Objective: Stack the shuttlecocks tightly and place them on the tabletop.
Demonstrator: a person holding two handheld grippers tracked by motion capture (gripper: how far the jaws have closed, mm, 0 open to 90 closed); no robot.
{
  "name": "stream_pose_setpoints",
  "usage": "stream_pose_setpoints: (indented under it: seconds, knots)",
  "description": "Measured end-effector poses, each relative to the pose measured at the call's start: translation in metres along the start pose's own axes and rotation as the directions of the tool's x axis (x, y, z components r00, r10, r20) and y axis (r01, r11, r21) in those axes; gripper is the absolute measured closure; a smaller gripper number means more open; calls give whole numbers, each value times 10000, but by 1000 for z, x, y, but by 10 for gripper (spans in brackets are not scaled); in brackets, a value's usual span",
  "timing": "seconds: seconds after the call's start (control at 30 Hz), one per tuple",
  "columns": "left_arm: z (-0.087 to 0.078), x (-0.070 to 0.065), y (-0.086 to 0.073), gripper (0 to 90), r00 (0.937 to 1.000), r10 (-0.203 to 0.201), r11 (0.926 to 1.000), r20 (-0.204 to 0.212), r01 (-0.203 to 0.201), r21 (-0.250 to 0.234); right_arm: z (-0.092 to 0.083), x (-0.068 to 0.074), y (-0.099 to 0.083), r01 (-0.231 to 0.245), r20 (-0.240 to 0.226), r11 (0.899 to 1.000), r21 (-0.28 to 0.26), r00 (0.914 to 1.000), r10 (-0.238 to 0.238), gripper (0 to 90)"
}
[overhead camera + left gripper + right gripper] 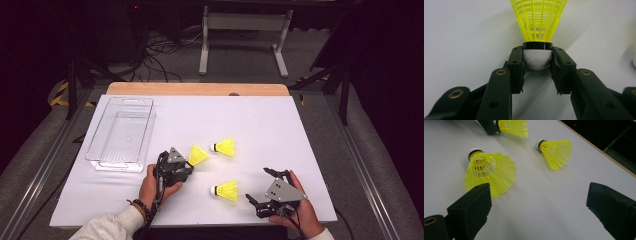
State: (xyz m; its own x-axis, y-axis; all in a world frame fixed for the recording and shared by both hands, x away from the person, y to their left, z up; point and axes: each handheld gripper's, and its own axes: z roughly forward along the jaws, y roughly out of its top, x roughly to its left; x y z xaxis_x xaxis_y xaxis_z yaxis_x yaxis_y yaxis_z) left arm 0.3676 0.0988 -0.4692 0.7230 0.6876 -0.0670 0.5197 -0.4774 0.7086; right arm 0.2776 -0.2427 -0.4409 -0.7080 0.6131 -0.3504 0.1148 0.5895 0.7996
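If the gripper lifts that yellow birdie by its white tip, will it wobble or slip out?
The held shuttlecock probably feels very light: its skirt is open plastic mesh. The left gripper pinches its rounded white tip, so it could slip or swivel. The thin skirt likely bends if squeezed.

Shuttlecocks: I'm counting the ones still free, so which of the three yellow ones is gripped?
The shuttlecock at the left gripper: its white cork sits pinched between the jaws. The other two shuttlecocks lie loose on the white table.

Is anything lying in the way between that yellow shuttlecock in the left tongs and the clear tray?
Nothing visible does. The left tongs grip the shuttlecock by its white cork; the clear tray sits just to their left, with bare white table between.
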Motion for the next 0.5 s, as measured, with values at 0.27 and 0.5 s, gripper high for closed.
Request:
stream_pose_setpoints:
  seconds: [0.27,0.5]
  knots:
    - [-11,7,-9,646,9960,795,9966,397,-803,185,1,1,0,-52,-219,10000,34,9997,53,68]
    - [-5,10,-1,495,9933,1058,9939,475,-1072,278,2,2,0,-25,-519,10000,35,9986,27,68]
